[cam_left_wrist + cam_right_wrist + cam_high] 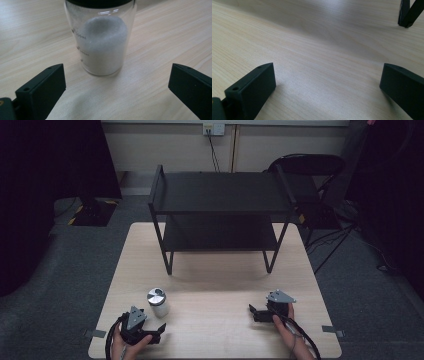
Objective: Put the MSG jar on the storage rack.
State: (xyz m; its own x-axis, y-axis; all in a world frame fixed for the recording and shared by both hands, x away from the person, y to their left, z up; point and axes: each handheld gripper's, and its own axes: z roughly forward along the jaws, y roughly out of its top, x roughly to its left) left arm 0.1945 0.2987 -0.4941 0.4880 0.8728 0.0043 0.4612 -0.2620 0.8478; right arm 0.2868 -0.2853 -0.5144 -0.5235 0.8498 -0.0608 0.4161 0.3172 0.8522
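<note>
A small glass jar [158,303] with a metal lid stands upright on the wooden table's front left part. In the left gripper view the jar [102,45] holds white powder and has volume marks on its side. My left gripper [156,332] lies just in front of the jar, open. Its jaws [116,82] stand wide apart, short of the jar and not touching it. My right gripper [253,314] rests at the front right, pointing left, open over bare tabletop [328,82] with nothing between its jaws.
A black two-tier metal shelf [220,195] stands on the back half of the table [215,285], both tiers bare. One shelf leg [407,15] rises at the top right of the right gripper view. A black chair [310,170] stands behind the table.
</note>
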